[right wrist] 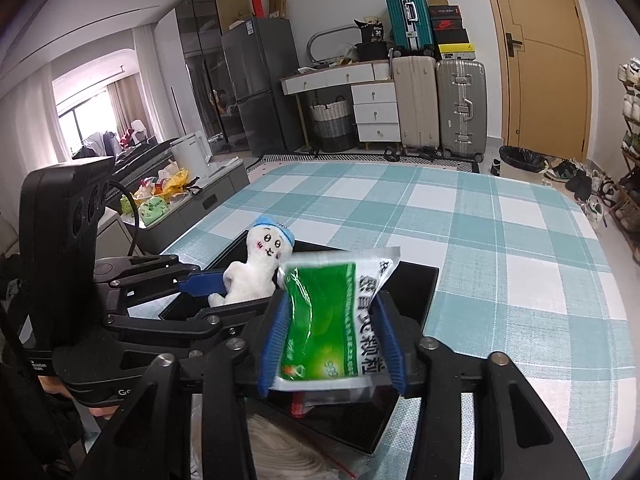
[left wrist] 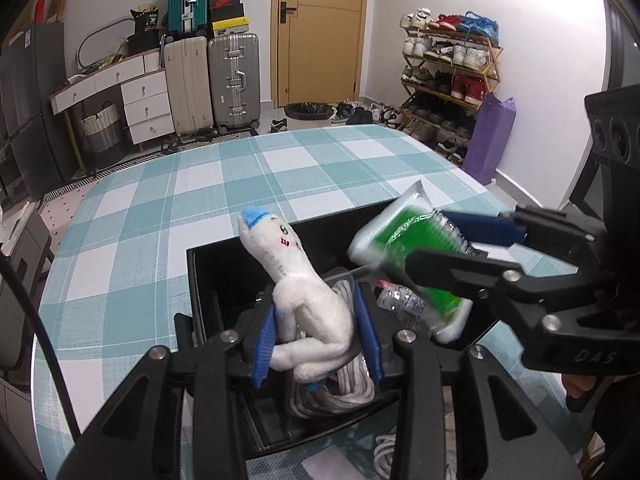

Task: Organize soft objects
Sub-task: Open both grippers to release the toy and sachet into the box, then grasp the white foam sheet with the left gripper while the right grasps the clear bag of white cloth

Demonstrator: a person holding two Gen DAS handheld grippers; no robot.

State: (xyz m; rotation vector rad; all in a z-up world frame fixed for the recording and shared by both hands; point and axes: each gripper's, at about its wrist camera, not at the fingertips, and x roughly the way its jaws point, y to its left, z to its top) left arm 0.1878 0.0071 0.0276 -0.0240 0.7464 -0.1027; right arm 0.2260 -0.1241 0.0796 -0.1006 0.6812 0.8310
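Blue pads line both of our claws, and each has a soft thing between them above the black bin (left wrist: 224,280). Our left claw (left wrist: 318,344) stands slightly parted with the white plush toy (left wrist: 308,312) upright between its pads; the pad at picture left touches the toy's lower body, while a sliver of space shows at the other pad, so we cannot tell whether it is truly gripped. Our right claw (right wrist: 332,348) is parted about as wide as the green sachet (right wrist: 328,320), whose edges lie against both pads; the packet looks blurred, and we cannot say whether the pads press it. Both claws tilt downward over the bin, the right one reaching in from picture right in the left wrist view. Inside the bin lie a coiled grey strap (left wrist: 340,392) and a crumpled clear wrapper (left wrist: 400,300). The bin sits on the teal checked counter (left wrist: 200,184).
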